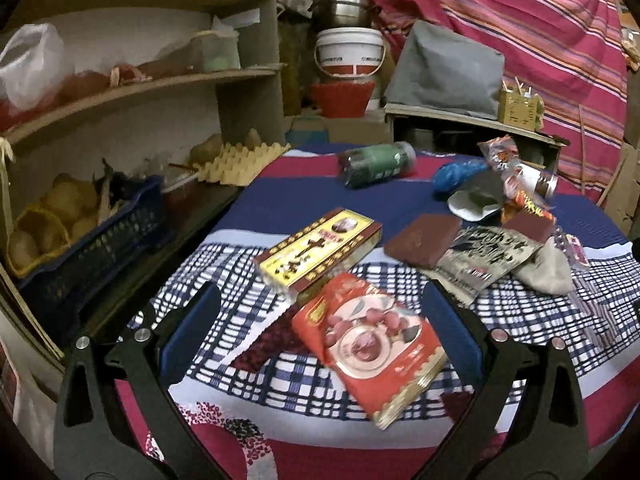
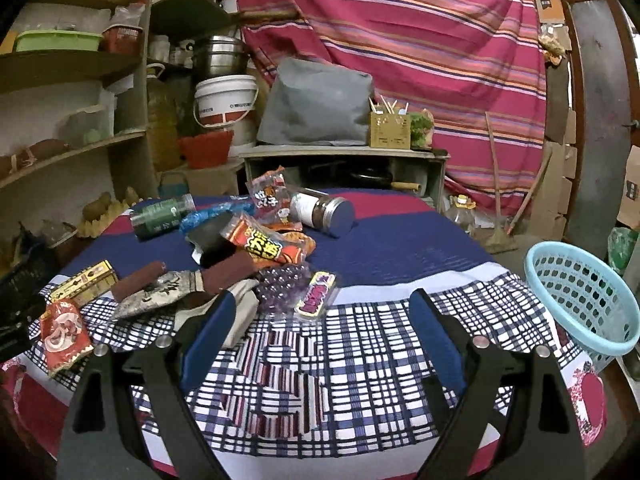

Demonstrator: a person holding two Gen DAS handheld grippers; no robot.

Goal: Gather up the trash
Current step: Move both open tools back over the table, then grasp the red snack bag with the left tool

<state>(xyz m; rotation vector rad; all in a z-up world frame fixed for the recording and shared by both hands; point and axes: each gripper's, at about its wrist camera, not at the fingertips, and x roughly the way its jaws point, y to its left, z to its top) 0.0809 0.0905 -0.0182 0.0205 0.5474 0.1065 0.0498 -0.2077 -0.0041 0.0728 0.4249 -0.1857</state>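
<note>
Trash lies scattered on a table under a checked cloth (image 2: 360,352). In the left wrist view a red snack packet (image 1: 372,344) lies between the wide-apart fingers of my left gripper (image 1: 320,312), which is open and touches nothing. Just beyond it sits a yellow box (image 1: 320,252), then brown pads (image 1: 424,240), a silver wrapper (image 1: 488,256) and a green bottle (image 1: 376,162). My right gripper (image 2: 324,320) is open over bare cloth. Ahead of it lie a purple bubble packet (image 2: 316,294), an orange wrapper (image 2: 268,248) and a glass jar (image 2: 324,210).
A light blue perforated basket (image 2: 584,296) stands at the table's right edge. Wooden shelves (image 1: 140,88) with a dark blue crate (image 1: 100,248) and an egg tray (image 1: 240,160) flank the left side. A white bucket (image 2: 226,100), grey bag (image 2: 316,108) and striped curtain (image 2: 400,40) stand behind.
</note>
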